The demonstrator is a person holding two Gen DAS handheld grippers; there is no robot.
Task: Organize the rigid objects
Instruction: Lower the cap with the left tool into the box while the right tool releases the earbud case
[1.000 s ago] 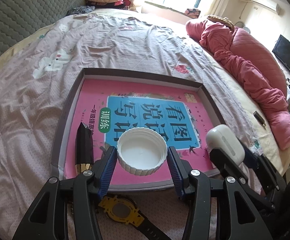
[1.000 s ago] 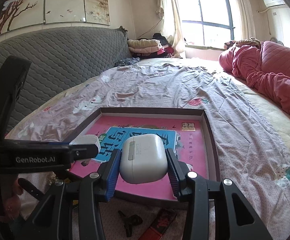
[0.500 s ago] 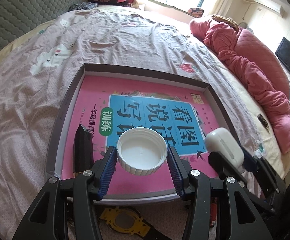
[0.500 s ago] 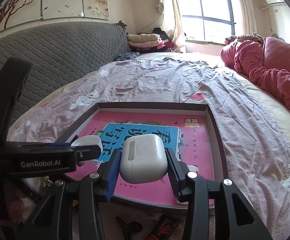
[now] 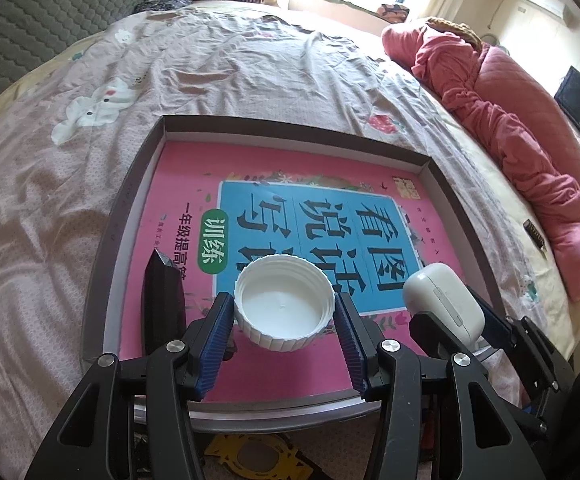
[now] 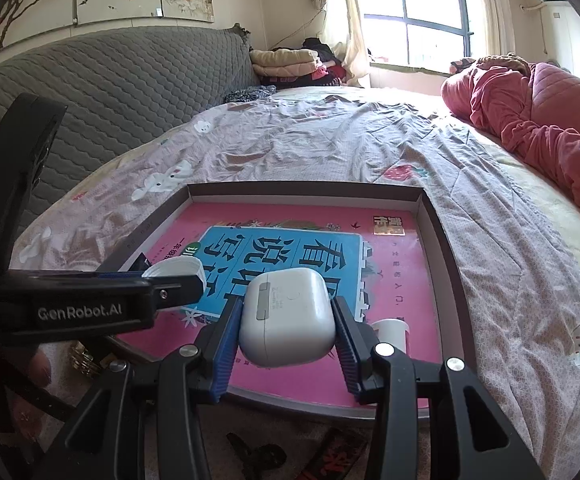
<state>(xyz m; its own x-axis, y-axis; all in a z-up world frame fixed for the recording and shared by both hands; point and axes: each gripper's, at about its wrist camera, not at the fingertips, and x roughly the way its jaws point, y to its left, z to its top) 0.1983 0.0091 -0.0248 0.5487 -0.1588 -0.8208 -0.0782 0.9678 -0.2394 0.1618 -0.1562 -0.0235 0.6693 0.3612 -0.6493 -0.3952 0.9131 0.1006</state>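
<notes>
My left gripper [image 5: 284, 318] is shut on a white ribbed jar lid [image 5: 284, 308], open side up, held above the near part of a shallow grey box tray [image 5: 109, 240] lined with a pink book [image 5: 273, 176]. My right gripper [image 6: 285, 328] is shut on a white earbuds case [image 6: 287, 320] above the tray's near edge [image 6: 314, 404]; the case also shows in the left wrist view [image 5: 444, 306]. A dark pointed object [image 5: 161, 300] lies in the tray's near left. A small white cup [image 6: 390, 334] stands in the tray behind my right finger.
The tray lies on a bed with a pinkish patterned sheet [image 5: 229, 64]. A pink quilt [image 5: 522, 120] is bunched along the right. A yellow watch [image 5: 257, 456] and small dark items [image 6: 257, 452] lie on the sheet in front of the tray. A grey padded headboard [image 6: 109, 92] stands at left.
Both grippers have moved forward over the tray with their objects held; the tray's near edge and the yellow watch have slid down toward the bottom of the views.
</notes>
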